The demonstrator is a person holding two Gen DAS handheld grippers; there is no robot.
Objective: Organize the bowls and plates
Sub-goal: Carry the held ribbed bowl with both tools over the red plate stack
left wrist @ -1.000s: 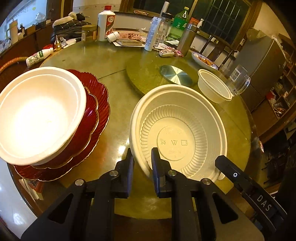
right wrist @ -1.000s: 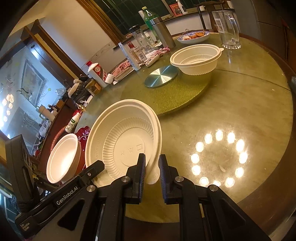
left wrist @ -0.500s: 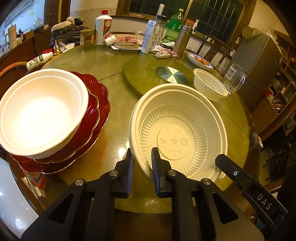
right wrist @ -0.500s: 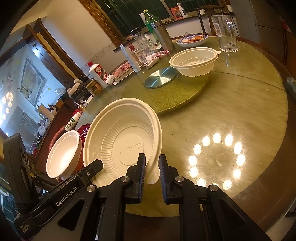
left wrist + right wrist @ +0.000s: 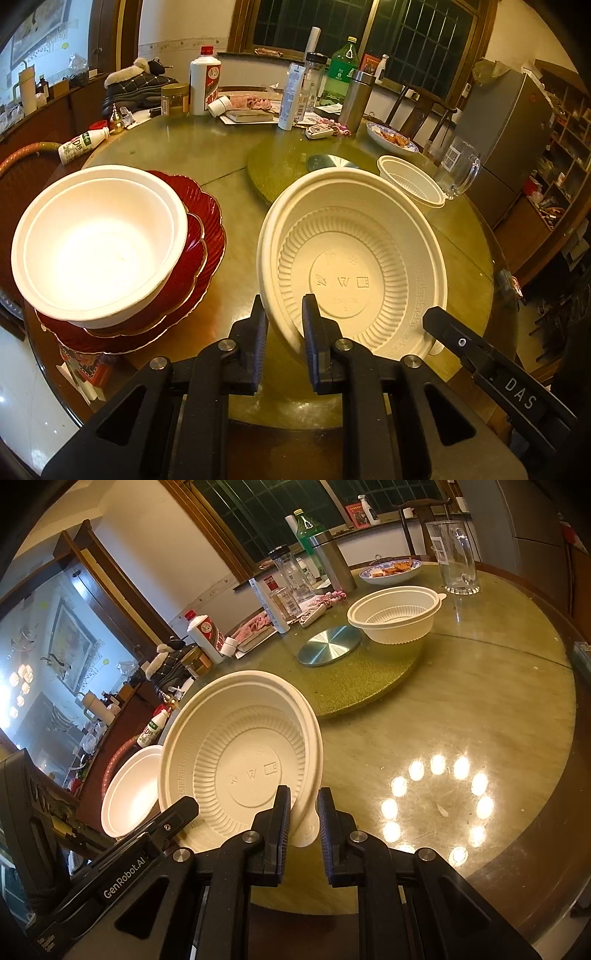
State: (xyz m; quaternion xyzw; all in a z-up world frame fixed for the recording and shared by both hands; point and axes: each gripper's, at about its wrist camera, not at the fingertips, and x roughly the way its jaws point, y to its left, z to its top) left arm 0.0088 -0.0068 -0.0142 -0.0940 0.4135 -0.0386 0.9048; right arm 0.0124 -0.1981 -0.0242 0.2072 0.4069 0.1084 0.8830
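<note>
**Both grippers pinch one ribbed cream bowl above the table**

The left gripper (image 5: pixel 284 328) pinches the near-left rim of the large cream plastic ribbed bowl (image 5: pixel 354 266); the right gripper (image 5: pixel 304 819) pinches its small rim tab at the opposite edge. The bowl hangs tilted over the round green glass-topped table (image 5: pixel 480 716), its moulded base showing a "W" and small symbols; the line of digits beneath is too faint to read. At nine o'clock from it, a plain white foam bowl (image 5: pixel 99 247) sits on stacked scalloped red plates (image 5: pixel 207 236). At one o'clock, a smaller cream ribbed bowl (image 5: pixel 413 181) rests on the green turntable (image 5: pixel 362 679), near a round silver disc (image 5: pixel 328 646). "DAS" is printed on the right gripper's body in the left view; "GenRobot.AI" on the left gripper's body in the right view. At eleven o'clock stands a white bottle with a red label (image 5: pixel 205 85).
</note>
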